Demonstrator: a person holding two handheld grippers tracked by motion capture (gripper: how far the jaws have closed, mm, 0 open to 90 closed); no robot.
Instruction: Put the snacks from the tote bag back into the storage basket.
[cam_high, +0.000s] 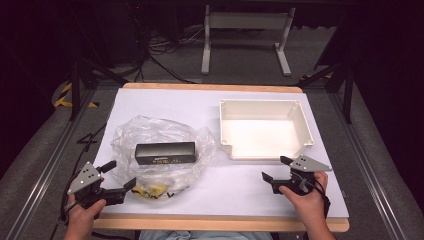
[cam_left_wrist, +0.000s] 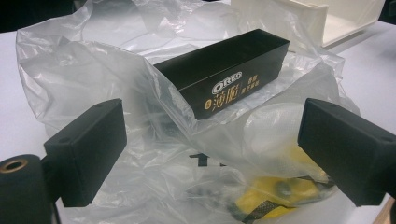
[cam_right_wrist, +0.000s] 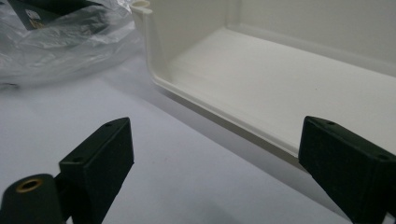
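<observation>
- High view: the left hand-held gripper (cam_high: 119, 177) sits at the near left of the tabletop (cam_high: 240, 185), jaws spread wide with nothing between them, its tips at the near edge of a crumpled clear plastic bag (cam_high: 160, 152).
- A black Oreo box (cam_high: 165, 153) lies flat on the bag, just beyond this hand-held gripper and a little to its right.
- The right hand-held gripper (cam_high: 276, 169) rests well apart at the near right, jaws also wide and holding nothing; a white tray (cam_high: 306, 130) stands just ahead of it.
- Left gripper view: the box's white and gold lettering shows, and a yellow item (cam_left_wrist: 275, 193) lies inside the bag near the right jaw, details that stay faint from above.
- Right gripper view: the tray's low near wall and bare floor lie just past the jaws, with a corner of the bag to their upper left.
- The tabletop is white with a wooden edge; around it are grey carpet, cables and a white desk frame (cam_high: 245, 35) in a dark room.
</observation>
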